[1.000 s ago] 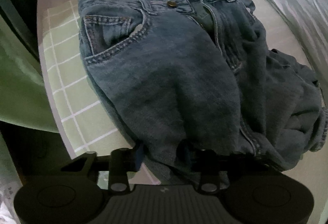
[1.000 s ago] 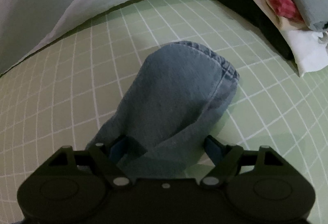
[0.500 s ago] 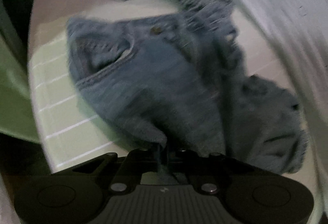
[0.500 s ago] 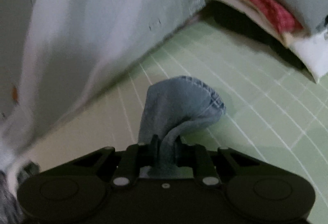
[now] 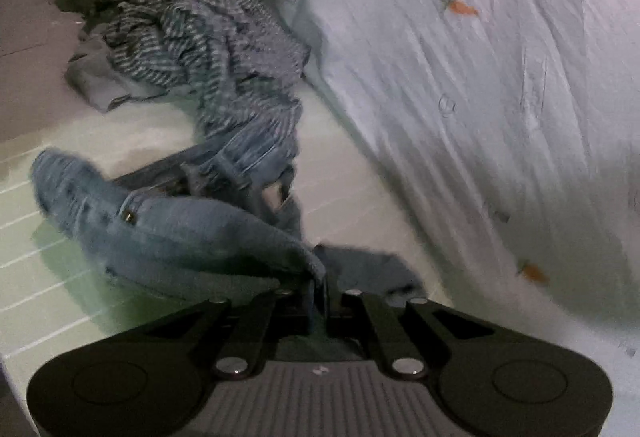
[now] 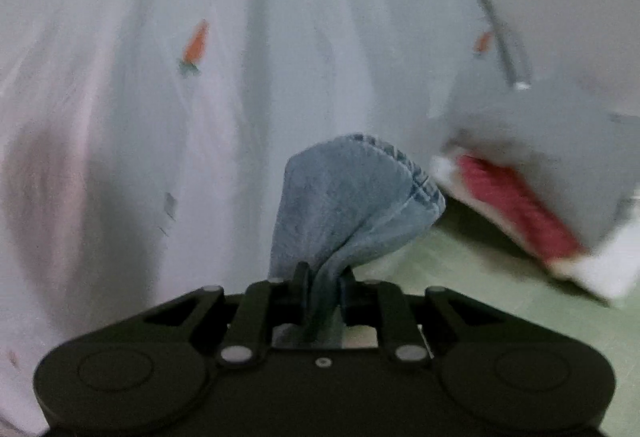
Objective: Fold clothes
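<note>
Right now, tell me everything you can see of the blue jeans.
The jeans are faded blue denim, crumpled and blurred. In the left wrist view the waist end shows a metal rivet, belt loops and pocket stitching, sagging over the green checked sheet and reaching a striped garment. The left gripper is shut on a fold. In the right wrist view the right gripper pinches a bunched leg end with a stitched hem, raised against white bedding.

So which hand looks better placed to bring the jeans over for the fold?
Probably right. Its tool pinches the free hem end of the jeans, lifted clear; the left tool grips near the bulky waist.
</note>
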Demonstrator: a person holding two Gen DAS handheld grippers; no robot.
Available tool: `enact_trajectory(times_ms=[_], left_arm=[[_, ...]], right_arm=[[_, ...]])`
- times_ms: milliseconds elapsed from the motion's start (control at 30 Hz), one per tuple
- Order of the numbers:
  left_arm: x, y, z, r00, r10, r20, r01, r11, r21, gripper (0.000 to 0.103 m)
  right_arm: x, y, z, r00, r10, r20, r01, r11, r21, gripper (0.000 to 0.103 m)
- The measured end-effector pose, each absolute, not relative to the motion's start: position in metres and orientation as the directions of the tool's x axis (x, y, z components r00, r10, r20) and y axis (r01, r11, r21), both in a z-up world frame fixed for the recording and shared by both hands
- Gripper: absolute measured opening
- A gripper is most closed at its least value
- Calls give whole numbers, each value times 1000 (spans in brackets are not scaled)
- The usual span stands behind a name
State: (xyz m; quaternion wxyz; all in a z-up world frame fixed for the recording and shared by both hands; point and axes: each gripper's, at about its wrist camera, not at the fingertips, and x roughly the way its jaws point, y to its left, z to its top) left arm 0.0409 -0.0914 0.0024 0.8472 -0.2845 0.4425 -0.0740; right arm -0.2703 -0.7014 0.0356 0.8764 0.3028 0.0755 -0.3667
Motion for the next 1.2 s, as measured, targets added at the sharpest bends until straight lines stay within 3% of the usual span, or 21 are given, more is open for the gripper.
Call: enact_trajectory(times_ms=[67,167,200,267,333,433,533,633,700,733,767,967,1200], left_arm=[[27,-86,-19,555,-338,-760,-160,853,-496,4],[7,-80,-70,447,-262,-855,-223,894,-390,3],[1,-79,-87,402,-236,-885,-250,901,-354,3],[-12,-76,-109,346,-221,-912,-277,905,-324,3],[-18,-77,-111,353,-214,-911,-265,910,-317,3],[-16,-82,-109,359,-203,-911,-227,928,-296,3],[-11,-82,-109,363,-204,-909,-214,931,-295,3],[-11,-76,-110,357,-228,-906,-244,913,-326,3],[-13,-71,-111,356,-243,-902,-265,900,-347,3],[-14,-69,-111,358,-248,-900,-273,894,-355,3],[-14,-67,-110,362,-251,-898,-274,892,-359,2],[-29,-62,-86,431,-196,-881,-191,934,-301,2],[-36,-62,-102,380,-110,-918,-150,973,-178,4]], right_arm=[[-286,-698,-3,615,-597,-515,788,461,407,24],[-310,-703,-76,474,-445,-760,879,287,380,37],[-320,-702,-97,460,-393,-796,888,228,400,37],[-333,-698,-115,451,-350,-821,892,174,416,38],[-341,-692,-115,454,-358,-816,891,170,421,48],[-346,-690,-114,469,-367,-803,883,174,436,54],[-339,-697,-116,494,-364,-790,869,176,463,54],[-327,-701,-123,457,-364,-811,889,218,403,44],[-318,-696,-124,427,-387,-817,899,280,337,27],[-316,-694,-121,429,-400,-810,895,313,319,7],[-315,-691,-118,434,-414,-800,889,341,306,4],[-356,-662,-56,515,-523,-679,854,379,356,3],[-408,-641,-106,367,-423,-828,922,283,264,4]])
